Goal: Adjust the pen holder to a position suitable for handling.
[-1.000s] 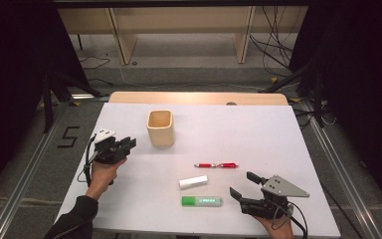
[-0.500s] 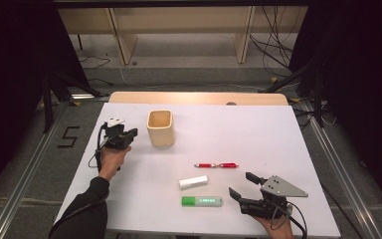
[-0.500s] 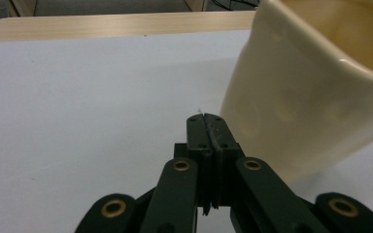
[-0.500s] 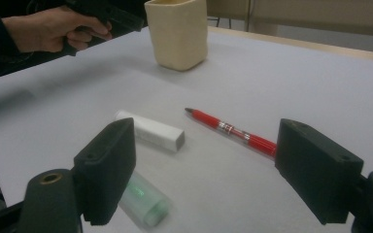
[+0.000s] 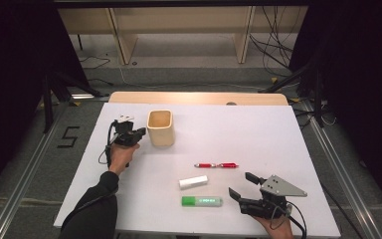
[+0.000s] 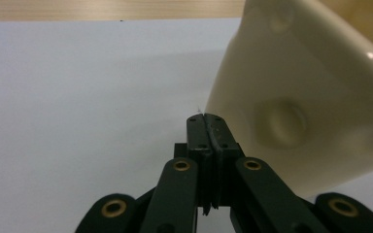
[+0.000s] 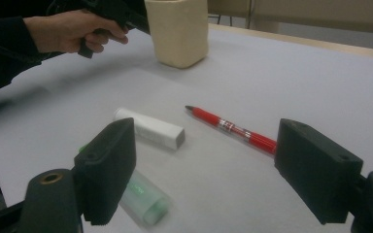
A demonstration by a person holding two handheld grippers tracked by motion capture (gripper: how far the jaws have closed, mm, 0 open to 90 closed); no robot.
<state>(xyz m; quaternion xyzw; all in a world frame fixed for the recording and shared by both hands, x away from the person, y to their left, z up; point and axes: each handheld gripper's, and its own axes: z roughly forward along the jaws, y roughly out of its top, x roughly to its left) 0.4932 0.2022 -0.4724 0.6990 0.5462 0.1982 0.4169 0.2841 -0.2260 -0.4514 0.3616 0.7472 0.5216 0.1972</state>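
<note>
A cream cup (image 5: 160,127) stands upright at the far left of the white table (image 5: 278,139). My left gripper (image 5: 138,133) is just left of it, jaws shut with nothing between them. In the left gripper view the closed tips (image 6: 207,121) sit close beside the cup's wall (image 6: 301,87); I cannot tell if they touch. My right gripper (image 5: 240,184) rests open near the front edge, nothing between its jaws (image 7: 209,174). Ahead of it lie a red pen (image 5: 216,165) (image 7: 233,128), a white stick (image 5: 193,182) (image 7: 148,127) and a green marker (image 5: 202,201) (image 7: 143,199).
A wooden strip (image 5: 199,97) borders the table's far edge. Beyond it stand wooden shelf legs and cables on the floor. A floor mark shaped like a 5 (image 5: 68,137) lies left of the table. The person's left hand (image 7: 73,29) appears in the right gripper view.
My left gripper has moved away from the person and to the right, ending beside the cup. The right gripper and the items on the table have not moved.
</note>
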